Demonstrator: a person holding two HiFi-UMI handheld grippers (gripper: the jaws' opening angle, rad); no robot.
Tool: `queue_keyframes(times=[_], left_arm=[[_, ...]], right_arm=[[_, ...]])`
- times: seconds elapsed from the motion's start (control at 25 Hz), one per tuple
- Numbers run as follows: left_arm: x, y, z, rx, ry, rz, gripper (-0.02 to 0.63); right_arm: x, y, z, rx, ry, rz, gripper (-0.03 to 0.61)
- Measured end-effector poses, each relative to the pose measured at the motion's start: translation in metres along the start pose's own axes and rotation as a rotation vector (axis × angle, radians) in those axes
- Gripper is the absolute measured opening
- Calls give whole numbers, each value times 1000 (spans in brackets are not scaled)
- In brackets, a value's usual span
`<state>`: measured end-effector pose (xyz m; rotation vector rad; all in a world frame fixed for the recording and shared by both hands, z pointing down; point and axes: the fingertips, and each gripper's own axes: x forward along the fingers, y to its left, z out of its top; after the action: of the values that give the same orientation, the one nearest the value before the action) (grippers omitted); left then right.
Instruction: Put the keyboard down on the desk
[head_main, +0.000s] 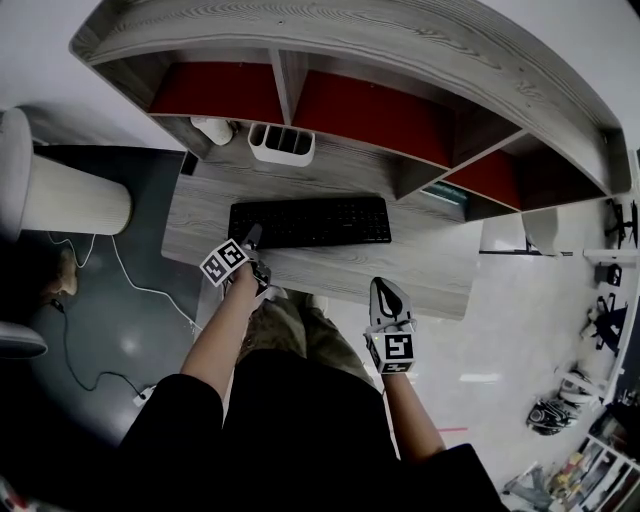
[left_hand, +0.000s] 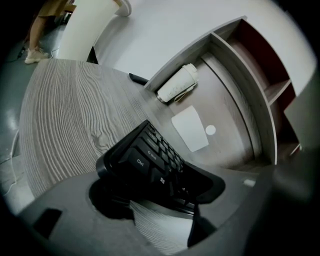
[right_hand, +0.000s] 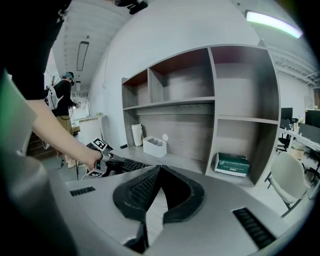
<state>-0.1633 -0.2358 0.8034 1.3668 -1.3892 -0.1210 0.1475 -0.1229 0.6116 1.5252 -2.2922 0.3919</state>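
Observation:
A black keyboard (head_main: 310, 221) lies flat on the grey wood desk (head_main: 420, 275), parallel to its front edge. My left gripper (head_main: 252, 240) is at the keyboard's near left corner. In the left gripper view that corner (left_hand: 145, 155), with the Ctrl key, sits between the spread jaws of the left gripper (left_hand: 155, 177), and the pads do not visibly press on it. My right gripper (head_main: 388, 298) hovers off the desk's front edge, clear of the keyboard. In its own view the right gripper (right_hand: 159, 170) has its tips together with nothing in them; the keyboard (right_hand: 125, 164) lies ahead to the left.
A white organiser (head_main: 281, 143) and a tipped white cup (head_main: 213, 129) stand behind the keyboard under the shelves. A white sheet (left_hand: 190, 127) lies on the desk. A green box (right_hand: 231, 164) sits in the right cubby. A white cable (head_main: 100, 330) runs over the floor at left.

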Motion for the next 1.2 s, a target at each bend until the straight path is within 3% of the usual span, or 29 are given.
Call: queue_keyframes(times=[0.08,0.16,0.24,0.52,1.04,1.2], left_arm=[[1,-3,-1,4,9,-25,302],[1,-9,-1,30,28,-61,375],[0,-11,-3,54,46,-74,385],[-3,-8,-12,213,97,-10,394],[-12,0,-19,201,143,45,408],[-17,7,-23,256,183,75,407]], right_arm=[[-1,2,-1,7,3,3,14],[-1,3,-2,14,5,8,14],[-1,3,-2,22,4,10,14],[-5,4,-2,25,-6,18,14],[-6,1,-3,34,-9,18,14],[-4,1,-1,30,-15,17,14]])
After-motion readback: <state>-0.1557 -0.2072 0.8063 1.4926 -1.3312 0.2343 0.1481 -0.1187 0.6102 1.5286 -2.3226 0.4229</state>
